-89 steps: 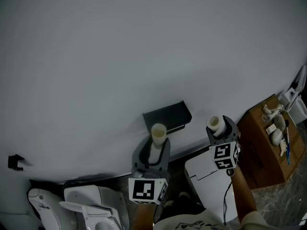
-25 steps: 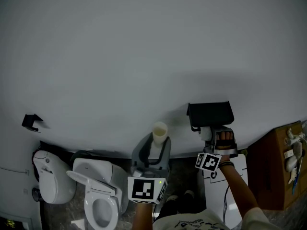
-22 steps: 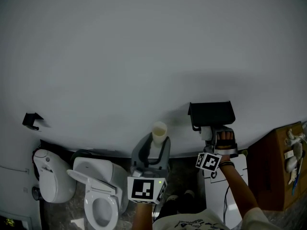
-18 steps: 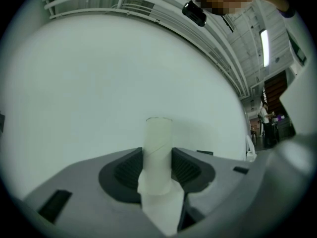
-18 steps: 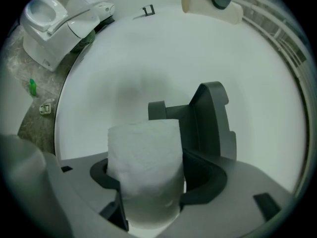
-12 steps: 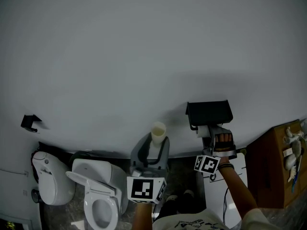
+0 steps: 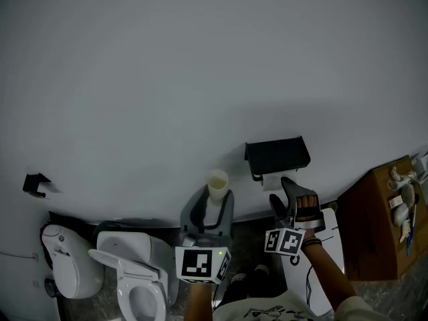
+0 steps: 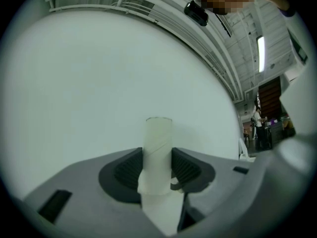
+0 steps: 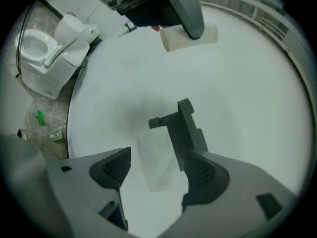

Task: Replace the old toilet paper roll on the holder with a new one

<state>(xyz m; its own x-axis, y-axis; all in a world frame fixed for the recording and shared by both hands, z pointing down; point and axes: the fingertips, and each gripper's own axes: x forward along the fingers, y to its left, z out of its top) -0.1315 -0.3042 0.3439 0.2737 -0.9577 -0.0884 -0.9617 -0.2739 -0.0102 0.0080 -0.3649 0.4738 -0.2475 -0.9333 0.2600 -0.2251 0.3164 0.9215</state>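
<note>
Though perhaps cardboard, old tube point(image 8: 158, 133) clamped in left gripper point(image 8: 157, 166); right gripper point(image 9: 157, 171), jaws apart, near new roll point(image 7: 271, 182) on holder point(image 7: 276, 155).

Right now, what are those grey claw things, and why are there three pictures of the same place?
A person holds a grey two-fingered grabbing tool, called a gripper, in each hand. One picture comes from a camera on the person's head, looking down at a pale wall. The other two come from little cameras riding on each gripper. The left gripper squeezes a slim pale tube, probably a used-up roll. The right gripper is open and holds nothing. In the head view it sits just under the black wall holder, which carries a white toilet paper roll. On the floor stand a white toilet and a brown cardboard box.
</note>
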